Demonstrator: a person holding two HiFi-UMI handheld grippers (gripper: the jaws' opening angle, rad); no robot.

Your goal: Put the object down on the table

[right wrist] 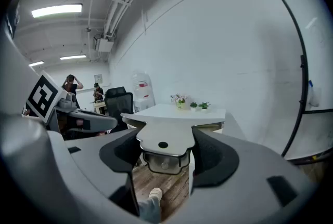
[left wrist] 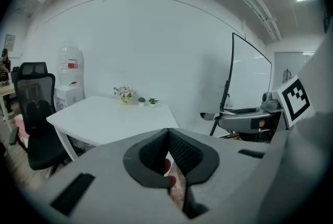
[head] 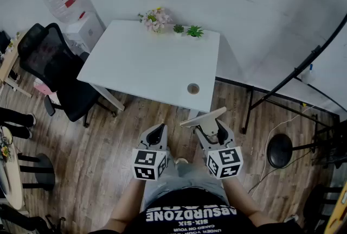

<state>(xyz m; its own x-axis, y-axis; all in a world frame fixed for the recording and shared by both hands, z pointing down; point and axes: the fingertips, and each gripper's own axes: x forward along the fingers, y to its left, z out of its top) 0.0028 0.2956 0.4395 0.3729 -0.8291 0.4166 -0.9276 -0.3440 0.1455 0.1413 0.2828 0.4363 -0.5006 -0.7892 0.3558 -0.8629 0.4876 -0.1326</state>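
In front of the white table (head: 141,64), my right gripper (head: 210,128) is shut on a pale flat-bladed metal tool (head: 203,118) and holds it in the air above the wooden floor. In the right gripper view the tool (right wrist: 165,140) shows a flat plate with a small hole and a metal handle underneath, and the jaws of the right gripper (right wrist: 165,154) stand wide on either side of it. My left gripper (head: 156,132) hangs beside it, shut and empty. Its dark pads (left wrist: 179,150) meet at their tips.
A flower pot (head: 155,19) and two small green plants (head: 194,31) stand at the table's far edge, and a round grommet (head: 193,88) sits near its front right. A black office chair (head: 54,64) and a water dispenser (head: 70,5) are to the left, a whiteboard stand (head: 282,86) and a stool (head: 280,150) to the right.
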